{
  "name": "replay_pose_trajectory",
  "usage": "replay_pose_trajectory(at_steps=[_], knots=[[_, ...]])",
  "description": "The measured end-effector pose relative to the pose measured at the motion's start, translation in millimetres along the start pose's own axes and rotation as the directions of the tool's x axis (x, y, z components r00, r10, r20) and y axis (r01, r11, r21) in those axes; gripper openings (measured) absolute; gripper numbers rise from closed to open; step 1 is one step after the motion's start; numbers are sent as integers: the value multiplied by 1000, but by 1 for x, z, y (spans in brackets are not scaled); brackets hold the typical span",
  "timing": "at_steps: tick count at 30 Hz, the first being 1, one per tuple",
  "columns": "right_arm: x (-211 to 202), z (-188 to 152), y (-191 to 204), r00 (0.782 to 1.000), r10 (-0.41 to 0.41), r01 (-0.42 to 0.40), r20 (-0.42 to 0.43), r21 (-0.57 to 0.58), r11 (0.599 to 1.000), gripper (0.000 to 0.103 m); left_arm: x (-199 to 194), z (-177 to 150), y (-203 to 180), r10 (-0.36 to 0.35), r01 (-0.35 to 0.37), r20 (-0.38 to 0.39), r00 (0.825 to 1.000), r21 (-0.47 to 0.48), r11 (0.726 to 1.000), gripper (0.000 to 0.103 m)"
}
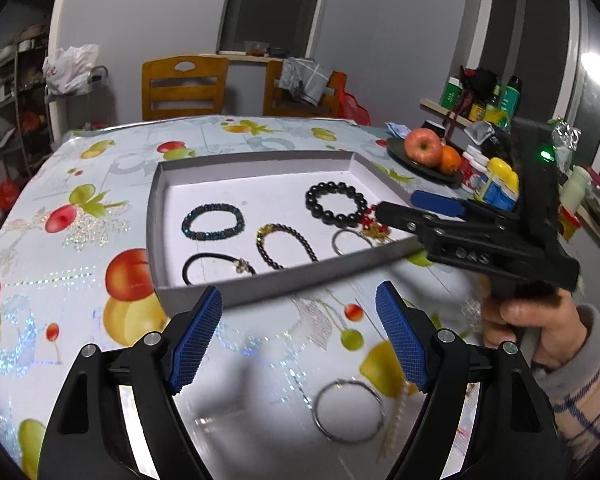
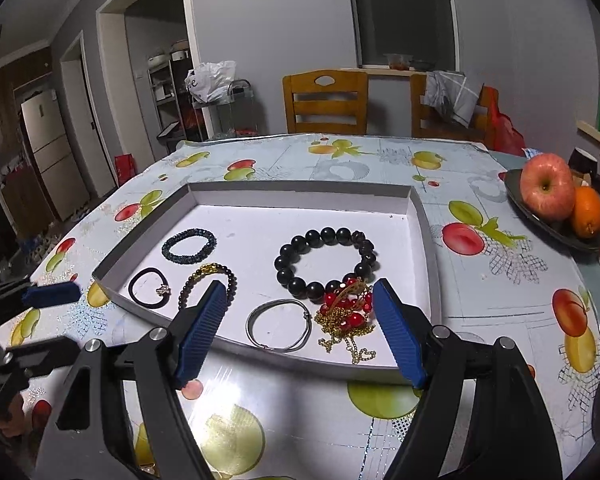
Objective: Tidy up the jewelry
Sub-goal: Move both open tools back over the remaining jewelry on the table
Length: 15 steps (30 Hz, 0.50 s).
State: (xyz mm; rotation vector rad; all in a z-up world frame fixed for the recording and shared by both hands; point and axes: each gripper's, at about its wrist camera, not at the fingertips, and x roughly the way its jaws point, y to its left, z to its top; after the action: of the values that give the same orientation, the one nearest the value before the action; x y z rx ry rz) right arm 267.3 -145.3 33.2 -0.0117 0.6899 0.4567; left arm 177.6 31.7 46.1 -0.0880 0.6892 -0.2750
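Most of the sorting looks done. Six pieces already lie inside the shallow grey cardboard tray (image 2: 424, 232), which sits on the worktop (image 2: 500, 280). They are a dark blue beaded bracelet (image 2: 189, 245), a black elastic hair tie (image 2: 150, 288) with a small metal charm, a bracelet of small dark beads with a gold section (image 2: 216, 276), a bracelet of large glossy black beads (image 2: 326, 262), a thin silver bangle (image 2: 279, 325), and a tangle of gold chain with red beads (image 2: 346, 316) at the tray's near right corner.

Two pieces appear to be left. In the left wrist view a second silver bangle (image 1: 349, 410) lies on the worktop outside the tray, and touching its right side lies a pale pearl strand (image 1: 398, 408), blurred and partly hidden.

The left gripper (image 1: 300, 344) hangs above that bangle with its jaws wide apart and nothing between them. The right gripper (image 2: 300, 332) is spread just as wide and empty, poised over the tray's near edge above the bangle and the chain.

The tray's inside is matt white card with low, straight walls. The worktop's fruit-print cover is glossy plastic that throws glare. The bangles are rigid, smooth hoops, the chain is limp and piled, and the beaded bracelets hold rough circles. The gripper pads (image 1: 198, 340) are blue with a fine ribbed texture.
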Motion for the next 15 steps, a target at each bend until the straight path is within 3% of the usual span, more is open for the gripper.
replay_pose_trajectory(at_steps=[15], knots=[[-48, -35, -16, 999, -24, 24, -29, 19, 1000, 75, -13, -34, -10, -18, 18, -26, 1000, -6, 1000, 80]])
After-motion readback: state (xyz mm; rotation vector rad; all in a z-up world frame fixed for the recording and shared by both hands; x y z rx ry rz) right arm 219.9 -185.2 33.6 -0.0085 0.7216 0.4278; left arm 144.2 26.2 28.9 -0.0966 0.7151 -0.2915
